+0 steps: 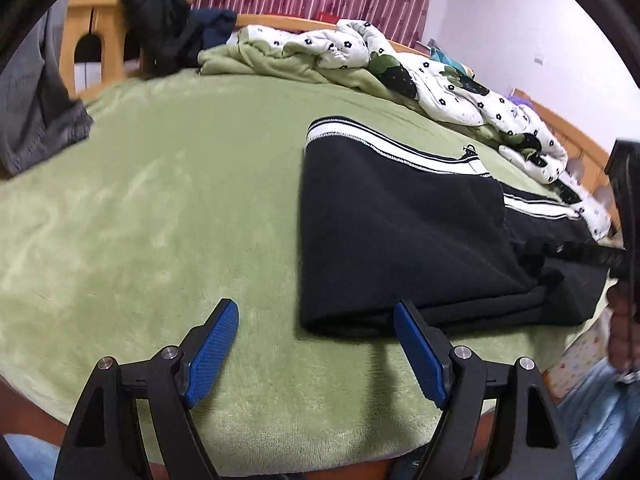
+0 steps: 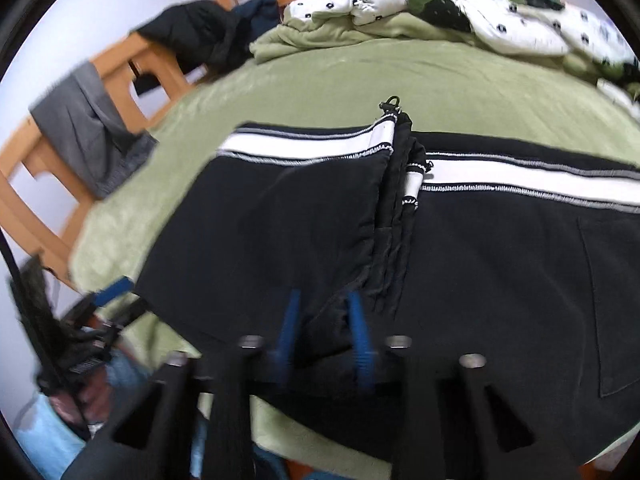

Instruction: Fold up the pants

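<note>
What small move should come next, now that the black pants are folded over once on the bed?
Probably bring the open left gripper forward to the near edge of the black pants, at the fold. It hangs just short of that edge holding nothing, while the right gripper looks closed on the near hem beside the cuffs. Both ends need a grip before a second fold.

The folded black fleece pants (image 2: 460,248) carry a broad white side stripe edged in thin black-and-white stitching. They lie on a plain light-green plush bed blanket (image 1: 168,208). The crumpled white quilt (image 1: 452,84) is dotted with small black flowers and dark green patches. Each hand-held gripper (image 1: 316,348) is black with textured blue finger pads (image 1: 216,352).
</note>
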`<state>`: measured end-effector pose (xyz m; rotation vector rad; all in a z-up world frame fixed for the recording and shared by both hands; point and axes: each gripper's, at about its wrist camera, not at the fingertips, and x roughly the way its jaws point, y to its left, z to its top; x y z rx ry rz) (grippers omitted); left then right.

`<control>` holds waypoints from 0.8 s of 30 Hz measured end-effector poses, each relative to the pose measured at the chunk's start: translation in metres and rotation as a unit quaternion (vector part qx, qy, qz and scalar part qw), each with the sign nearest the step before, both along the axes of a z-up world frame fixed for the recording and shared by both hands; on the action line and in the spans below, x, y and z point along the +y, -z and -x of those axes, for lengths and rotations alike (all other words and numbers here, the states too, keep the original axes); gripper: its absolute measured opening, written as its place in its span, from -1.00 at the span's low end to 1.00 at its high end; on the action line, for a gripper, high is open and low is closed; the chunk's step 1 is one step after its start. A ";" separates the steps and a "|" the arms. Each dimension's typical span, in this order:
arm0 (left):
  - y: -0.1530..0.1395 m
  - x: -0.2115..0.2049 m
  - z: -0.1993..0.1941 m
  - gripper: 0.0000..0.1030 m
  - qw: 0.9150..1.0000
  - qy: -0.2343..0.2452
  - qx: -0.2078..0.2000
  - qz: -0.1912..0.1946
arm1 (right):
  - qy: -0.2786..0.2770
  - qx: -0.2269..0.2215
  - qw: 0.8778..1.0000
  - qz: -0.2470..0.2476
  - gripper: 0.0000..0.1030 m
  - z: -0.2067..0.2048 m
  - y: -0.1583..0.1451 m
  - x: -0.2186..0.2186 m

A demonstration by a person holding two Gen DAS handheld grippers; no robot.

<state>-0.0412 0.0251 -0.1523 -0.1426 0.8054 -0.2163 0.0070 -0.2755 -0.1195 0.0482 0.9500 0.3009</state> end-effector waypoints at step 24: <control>0.001 0.001 0.000 0.52 1.000 0.007 -0.018 -0.020 | 0.095 0.001 0.992 -0.085 -0.15 -0.001 0.003 -0.036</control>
